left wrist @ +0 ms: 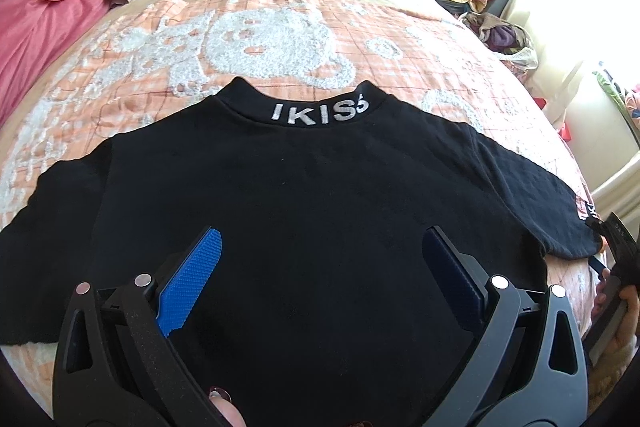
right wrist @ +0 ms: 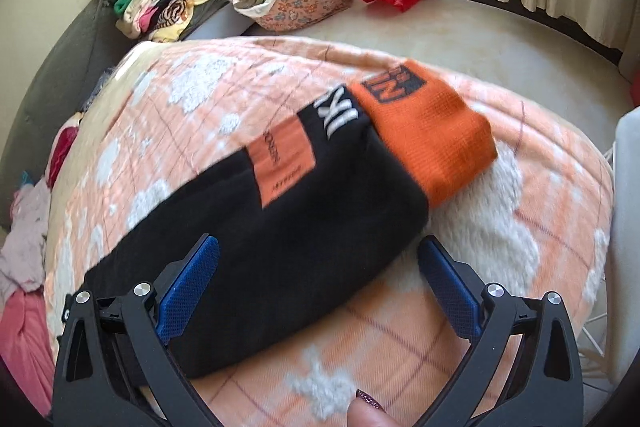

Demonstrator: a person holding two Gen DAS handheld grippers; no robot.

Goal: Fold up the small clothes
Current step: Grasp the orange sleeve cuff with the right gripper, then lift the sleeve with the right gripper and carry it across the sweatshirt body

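Sleeve (right wrist: pixel 280 227) is what my next fold turns on: it runs from lower left to its orange cuff (right wrist: pixel 428 143) at upper right of my right view, straight ahead of the right gripper (right wrist: pixel 318 291), fingers wide and empty. My left gripper (left wrist: pixel 322 275), equally wide and empty, hangs over the black shirt (left wrist: pixel 304 195) spread flat on the blanket (left wrist: pixel 260 39).

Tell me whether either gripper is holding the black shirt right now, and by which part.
Nothing is held. The left gripper and right gripper are both open above the black shirt.
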